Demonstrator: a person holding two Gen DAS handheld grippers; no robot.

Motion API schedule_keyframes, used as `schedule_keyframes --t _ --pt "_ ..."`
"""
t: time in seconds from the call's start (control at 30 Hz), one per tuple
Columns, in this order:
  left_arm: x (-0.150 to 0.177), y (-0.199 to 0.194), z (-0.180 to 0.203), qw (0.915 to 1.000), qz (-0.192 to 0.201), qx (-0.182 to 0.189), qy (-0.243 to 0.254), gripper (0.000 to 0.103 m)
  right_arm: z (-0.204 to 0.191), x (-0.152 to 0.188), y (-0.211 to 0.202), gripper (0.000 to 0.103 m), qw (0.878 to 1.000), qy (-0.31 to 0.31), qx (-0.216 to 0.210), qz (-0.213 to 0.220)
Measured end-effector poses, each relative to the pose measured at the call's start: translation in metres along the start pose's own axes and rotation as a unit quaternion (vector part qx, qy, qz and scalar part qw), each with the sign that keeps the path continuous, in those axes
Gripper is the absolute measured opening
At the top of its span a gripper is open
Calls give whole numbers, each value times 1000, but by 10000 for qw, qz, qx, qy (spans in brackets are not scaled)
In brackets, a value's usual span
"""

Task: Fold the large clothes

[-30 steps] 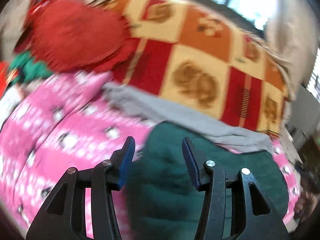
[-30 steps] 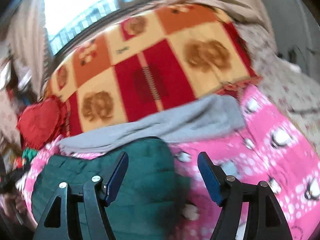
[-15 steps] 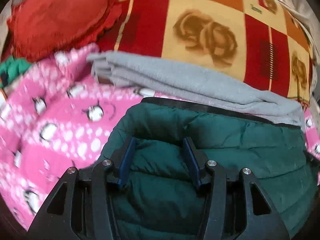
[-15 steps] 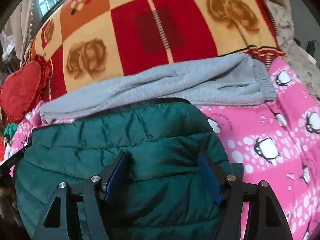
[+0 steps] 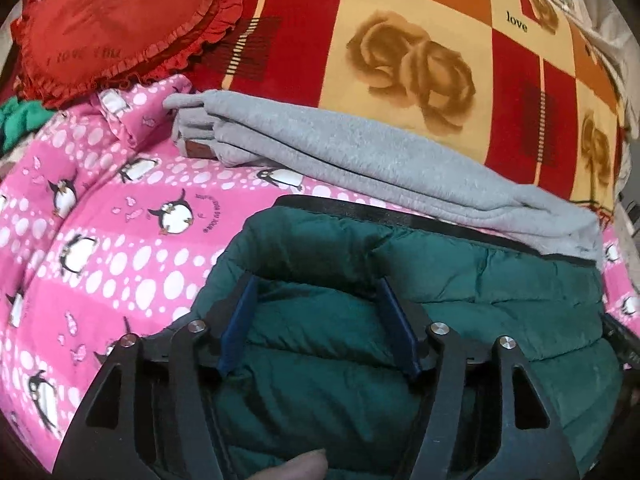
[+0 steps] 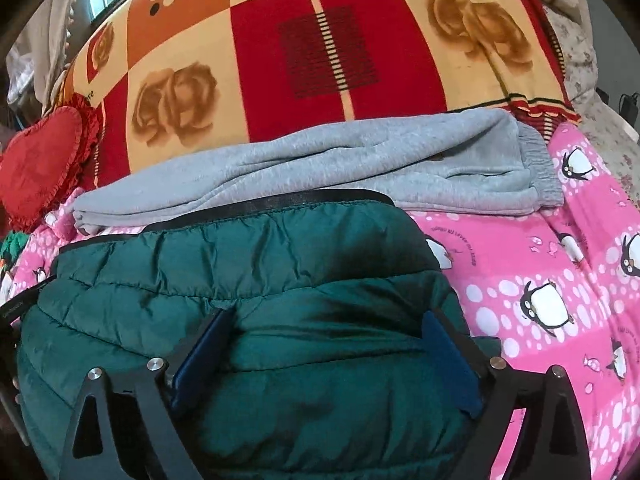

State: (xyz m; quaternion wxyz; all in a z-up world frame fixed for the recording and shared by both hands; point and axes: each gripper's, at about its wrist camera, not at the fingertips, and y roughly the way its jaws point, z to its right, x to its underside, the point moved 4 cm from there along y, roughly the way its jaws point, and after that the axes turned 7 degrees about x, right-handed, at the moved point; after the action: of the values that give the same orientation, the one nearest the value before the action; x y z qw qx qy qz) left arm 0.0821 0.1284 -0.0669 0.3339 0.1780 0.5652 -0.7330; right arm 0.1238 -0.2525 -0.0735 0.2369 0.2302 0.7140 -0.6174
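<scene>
Left gripper (image 5: pixel 318 308) is sitting half-open on the green puffer jacket (image 5: pixel 460 320), jaws just been widening, puffy fabric bulging between them but no real squeeze. Right gripper (image 6: pixel 326 344) is spreading wider over the same jacket, lying near the folded grey sweatpants (image 6: pixel 320 168) on the pink penguin blanket (image 6: pixel 560 272). Worry: slippery padding springing back and undoing the fold.

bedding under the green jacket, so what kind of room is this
Most likely a bedroom, with the clothes laid out on a bed. The green jacket lies on a pink penguin-print quilt, a big rose-patterned blanket is piled behind, and a red heart-shaped cushion sits beside it.
</scene>
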Motion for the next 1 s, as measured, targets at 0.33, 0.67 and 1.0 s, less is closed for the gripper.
schedule_keyframes --t 0.33,0.67,1.0 --pt "-5 -11 15 9986 -224 -245 417 70 -5 -4 -10 98 9993 -332 119 -85" --pt "68 -154 38 9940 -621 -36 896 70 0 41 -201 98 9970 -419 -503 423" --pt "149 -238 75 9915 -718 448 992 81 -9 138 -298 98 9956 -745 -172 537"
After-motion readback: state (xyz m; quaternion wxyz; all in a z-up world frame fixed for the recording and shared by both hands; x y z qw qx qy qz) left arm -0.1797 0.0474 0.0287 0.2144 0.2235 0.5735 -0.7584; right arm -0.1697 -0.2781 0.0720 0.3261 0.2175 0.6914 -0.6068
